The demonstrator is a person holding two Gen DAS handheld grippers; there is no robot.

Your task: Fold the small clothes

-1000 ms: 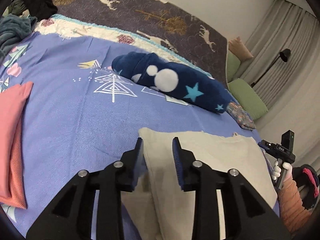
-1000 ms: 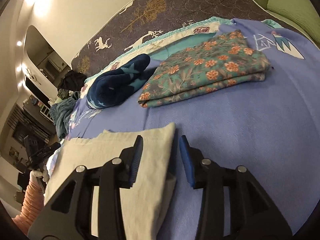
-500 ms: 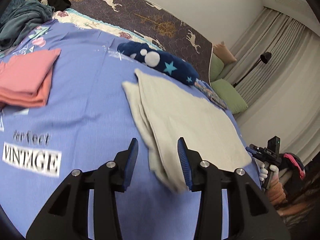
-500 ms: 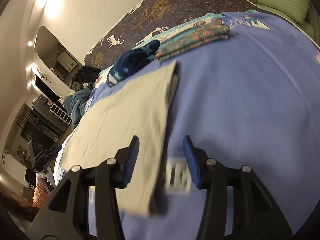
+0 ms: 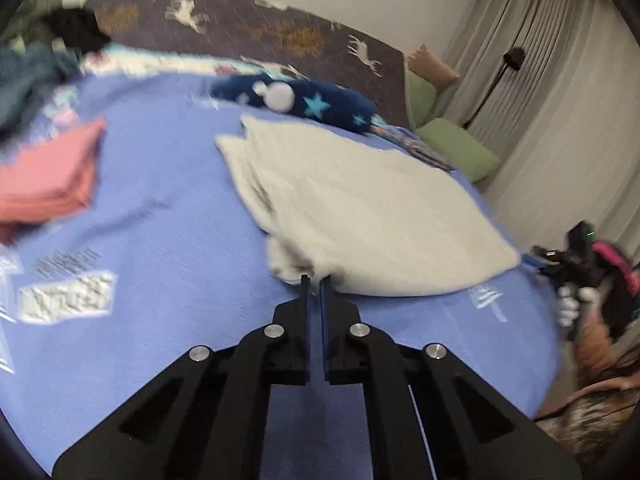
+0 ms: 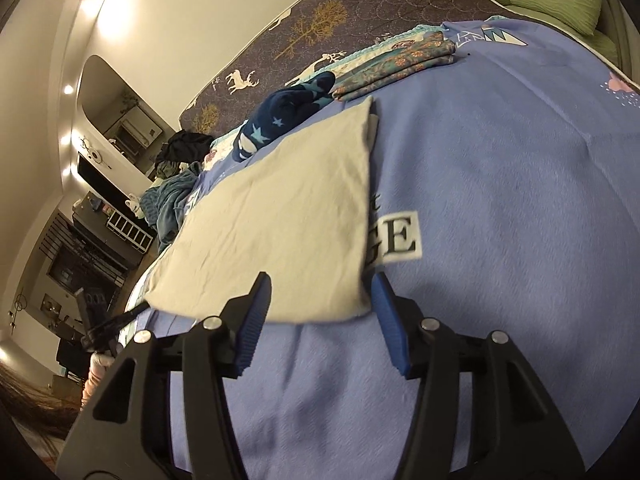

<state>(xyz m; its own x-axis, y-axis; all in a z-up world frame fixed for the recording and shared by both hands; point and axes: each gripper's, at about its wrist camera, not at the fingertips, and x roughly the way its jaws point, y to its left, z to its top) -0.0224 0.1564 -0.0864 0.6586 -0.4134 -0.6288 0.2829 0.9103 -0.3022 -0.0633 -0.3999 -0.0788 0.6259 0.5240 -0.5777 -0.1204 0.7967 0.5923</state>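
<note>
A cream cloth (image 5: 360, 208) lies folded flat on the blue bedspread (image 5: 160, 240). My left gripper (image 5: 316, 280) is shut, its fingertips at the cloth's near corner; whether it pinches that corner I cannot tell. In the right wrist view the same cream cloth (image 6: 288, 224) lies in front of my right gripper (image 6: 320, 292), which is open, its blue pads on either side of the cloth's near edge and close above the bedspread (image 6: 500, 200).
A folded pink garment (image 5: 52, 180) lies at the left. A navy star-patterned roll (image 5: 304, 100) and a folded floral garment (image 6: 396, 66) lie behind the cloth. A heap of dark clothes (image 6: 180, 152) and green pillows (image 5: 456, 148) lie at the bed's ends.
Both grippers pulled back from the cloth's far edge to its near edge. The left gripper closed from open to shut. The right gripper opened wider.
</note>
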